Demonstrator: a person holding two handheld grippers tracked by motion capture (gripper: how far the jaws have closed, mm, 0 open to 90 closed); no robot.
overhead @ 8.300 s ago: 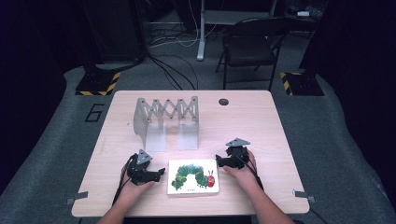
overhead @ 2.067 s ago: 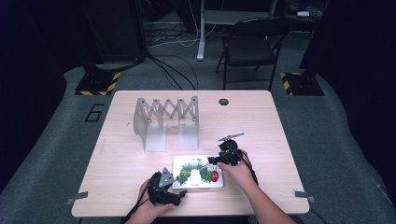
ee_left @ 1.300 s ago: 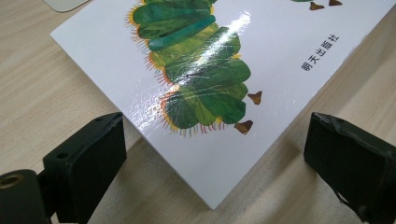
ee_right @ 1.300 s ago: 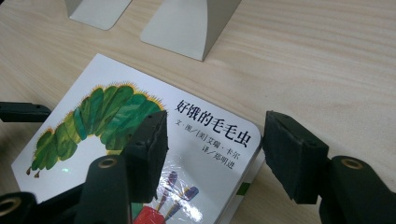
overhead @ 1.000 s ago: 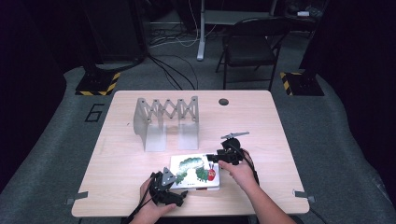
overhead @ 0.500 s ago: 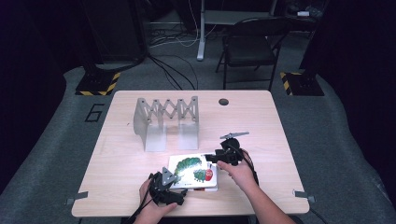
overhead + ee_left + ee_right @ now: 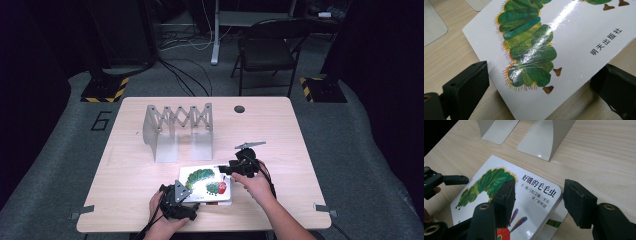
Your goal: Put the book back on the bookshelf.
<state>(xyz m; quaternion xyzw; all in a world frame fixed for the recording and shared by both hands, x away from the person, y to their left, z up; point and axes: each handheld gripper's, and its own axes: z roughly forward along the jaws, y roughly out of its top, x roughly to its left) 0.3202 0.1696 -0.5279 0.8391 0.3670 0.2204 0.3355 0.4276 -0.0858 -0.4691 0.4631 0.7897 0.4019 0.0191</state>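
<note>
**Picture book raised at the near table edge between two hand-held grippers.**

The left gripper [image 7: 186,202] was held low at the near edge, its hand [image 7: 161,224] beneath it; its jaws were seen spread on either side of the book's [image 7: 206,184] near left corner, and pad contact could not be told. The caterpillar-covered book was seen tilted on the table [image 7: 135,165], just in front of the folding metal rack [image 7: 177,131]. The right gripper [image 7: 226,170], reached in from the right by a bent hand [image 7: 256,184], was part-open, one jaw over the cover, the other beyond the book's far right corner.
</note>
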